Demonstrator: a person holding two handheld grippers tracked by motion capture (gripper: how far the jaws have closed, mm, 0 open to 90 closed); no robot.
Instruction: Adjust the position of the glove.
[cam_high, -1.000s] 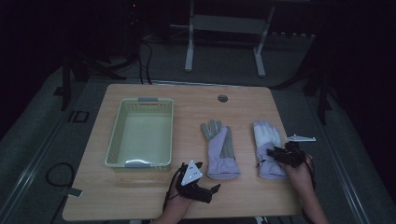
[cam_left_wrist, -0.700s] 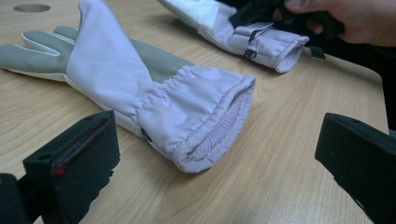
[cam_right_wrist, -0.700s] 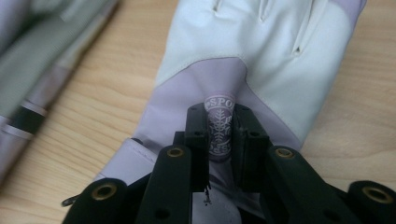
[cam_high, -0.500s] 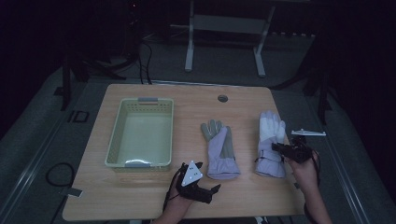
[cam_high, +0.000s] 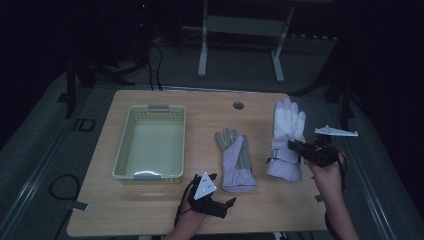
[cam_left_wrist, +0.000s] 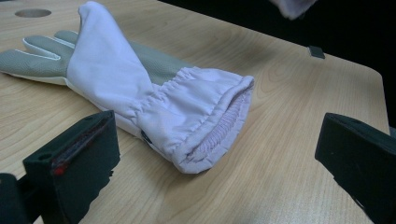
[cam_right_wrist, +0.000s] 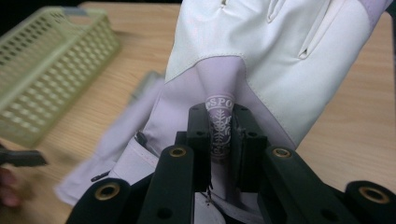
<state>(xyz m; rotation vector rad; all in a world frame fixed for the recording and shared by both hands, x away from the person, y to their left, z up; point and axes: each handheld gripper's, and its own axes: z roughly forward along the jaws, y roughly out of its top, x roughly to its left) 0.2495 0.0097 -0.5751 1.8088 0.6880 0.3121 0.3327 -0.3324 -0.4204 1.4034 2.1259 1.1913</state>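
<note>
Two lilac-and-white gloves are on the wooden table. The left glove (cam_high: 235, 157) (cam_left_wrist: 154, 107) lies flat, palm up, with its cuff toward me. My left gripper (cam_high: 224, 189) (cam_left_wrist: 215, 140) rests open just before that cuff, one jaw on each side, not touching it. The right glove (cam_high: 286, 125) (cam_right_wrist: 280, 46) hangs fingers-away from my right gripper (cam_high: 292, 146) (cam_right_wrist: 219, 130). That gripper's jaws have just closed and are shut on a pinched fold of fabric at the glove's back, and it holds the glove raised off the table.
A pale green mesh basket (cam_high: 150, 107) (cam_right_wrist: 46, 60) stands empty on the left half of the table. A round cable hole (cam_high: 238, 105) sits near the far edge. Beyond the table are a dark floor and a metal stand.
My right gripper has closed on the right glove and risen, which lifted the glove and carried it a little farther away. The left gripper and left glove have stayed put.
</note>
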